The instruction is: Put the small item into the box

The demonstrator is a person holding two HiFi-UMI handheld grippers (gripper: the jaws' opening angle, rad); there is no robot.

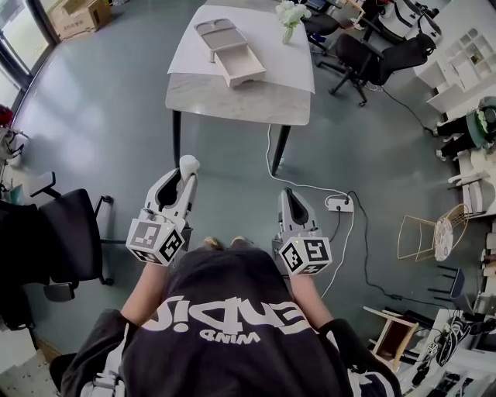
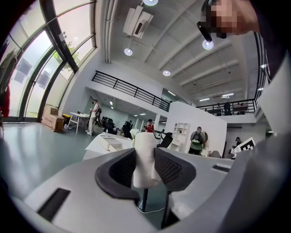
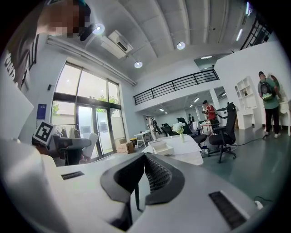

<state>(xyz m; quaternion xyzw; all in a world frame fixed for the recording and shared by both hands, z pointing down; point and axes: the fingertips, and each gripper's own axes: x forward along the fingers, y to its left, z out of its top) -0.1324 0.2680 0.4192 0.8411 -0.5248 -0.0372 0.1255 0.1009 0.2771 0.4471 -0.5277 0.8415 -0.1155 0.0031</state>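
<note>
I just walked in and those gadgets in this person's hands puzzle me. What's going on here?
A person stands some way short of a table, holding a two-jaw gripper in each hand. The left gripper is clamped on a small white item and held out level. The right gripper is shut with nothing in it. An open pale box lies on the table, which also carries a vase of white flowers. The item has not reached the box yet.

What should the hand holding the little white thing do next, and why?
Probably carry it forward to the table: the left gripper pinches the white item between its fingers, but the open box sits on the table well ahead, seemingly out of reach.
</note>
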